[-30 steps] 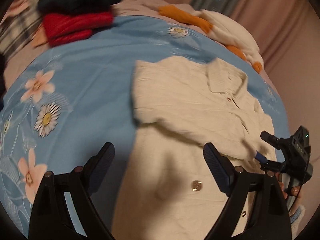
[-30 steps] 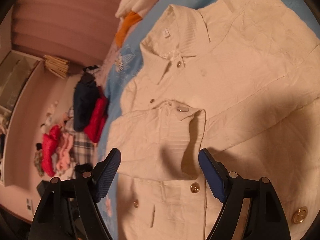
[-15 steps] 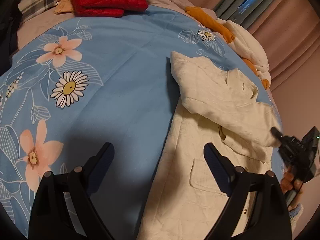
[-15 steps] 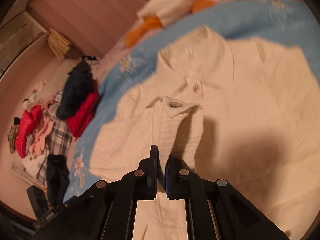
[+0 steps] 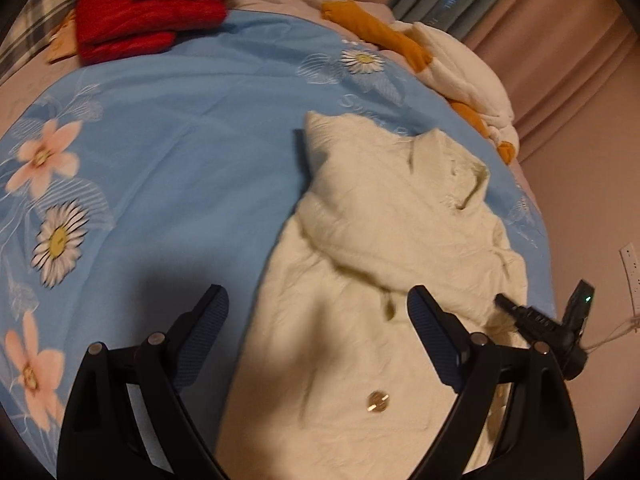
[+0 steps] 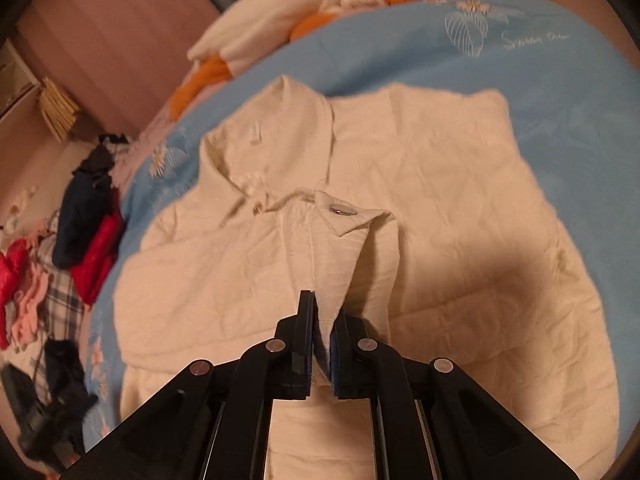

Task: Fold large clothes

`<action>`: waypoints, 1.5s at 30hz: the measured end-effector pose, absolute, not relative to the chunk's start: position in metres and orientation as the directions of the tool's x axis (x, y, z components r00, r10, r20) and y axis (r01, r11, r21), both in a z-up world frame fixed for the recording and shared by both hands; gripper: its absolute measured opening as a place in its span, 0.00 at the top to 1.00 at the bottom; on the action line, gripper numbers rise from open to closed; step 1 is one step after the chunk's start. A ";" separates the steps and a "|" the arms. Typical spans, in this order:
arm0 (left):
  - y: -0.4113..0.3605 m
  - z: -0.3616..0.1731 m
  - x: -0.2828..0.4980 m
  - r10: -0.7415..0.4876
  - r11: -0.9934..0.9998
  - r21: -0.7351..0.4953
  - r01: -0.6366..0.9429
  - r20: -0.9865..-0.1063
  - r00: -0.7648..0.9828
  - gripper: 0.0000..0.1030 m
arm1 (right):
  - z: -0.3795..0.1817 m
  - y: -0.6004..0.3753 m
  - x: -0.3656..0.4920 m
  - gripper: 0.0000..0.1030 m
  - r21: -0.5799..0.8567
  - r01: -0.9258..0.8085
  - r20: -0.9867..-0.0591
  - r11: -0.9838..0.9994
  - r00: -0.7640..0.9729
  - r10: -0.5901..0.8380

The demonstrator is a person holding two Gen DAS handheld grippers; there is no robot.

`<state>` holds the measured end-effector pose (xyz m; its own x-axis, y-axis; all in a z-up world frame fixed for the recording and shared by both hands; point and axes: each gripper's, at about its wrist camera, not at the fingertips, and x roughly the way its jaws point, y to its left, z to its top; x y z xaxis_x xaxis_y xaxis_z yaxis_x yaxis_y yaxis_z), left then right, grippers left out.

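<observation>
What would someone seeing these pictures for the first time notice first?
A cream jacket spread over the blue floral bedspread, with the right gripper shut on its folded-over sleeve. The left gripper hangs open at the jacket's left edge. Behind, red and dark folded clothes are stacked at the bedspread's far edge.

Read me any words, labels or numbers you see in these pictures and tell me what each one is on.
White cursive script on the blue floral bedsheet: begins with an "S", the rest too blurred to read.
Small sewn tag inside the collar of the cream jacket: too small to read.
No other text shows.
</observation>
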<state>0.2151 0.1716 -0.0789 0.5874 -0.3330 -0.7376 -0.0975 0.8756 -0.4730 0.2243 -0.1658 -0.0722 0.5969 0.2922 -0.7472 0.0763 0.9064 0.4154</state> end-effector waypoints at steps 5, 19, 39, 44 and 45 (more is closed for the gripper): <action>0.147 -0.068 0.243 -0.365 0.878 -0.478 -0.033 -0.712 0.600 0.13 | -0.056 -0.179 0.215 0.79 0.390 0.091 -0.740 0.916 0.622 0.254; 0.095 -0.101 0.289 -0.308 0.939 -0.342 0.047 -0.766 0.564 0.87 | -0.049 -0.148 0.220 0.79 0.350 -0.095 -0.674 0.932 0.666 0.321; 0.107 -0.116 0.282 -0.277 0.952 -0.305 0.036 -0.801 0.530 0.82 | -0.067 -0.157 0.215 0.87 0.336 -0.070 -0.723 0.939 0.620 0.305; 0.103 -0.135 0.289 -0.265 0.958 -0.285 0.036 -0.830 0.491 0.79 | -0.086 -0.159 0.221 0.86 0.332 -0.049 -0.754 0.942 0.586 0.297; 0.101 -0.137 0.291 -0.255 0.961 -0.274 0.035 -0.833 0.491 0.79 | -0.092 -0.158 0.224 0.86 0.345 -0.051 -0.746 0.937 0.591 0.307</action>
<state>0.2907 0.1011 -0.1371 0.4914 -0.2549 -0.8328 0.0350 0.9612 -0.2735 0.2245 -0.1583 -0.0916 0.5907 0.3067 -0.7463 -0.0506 0.9372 0.3451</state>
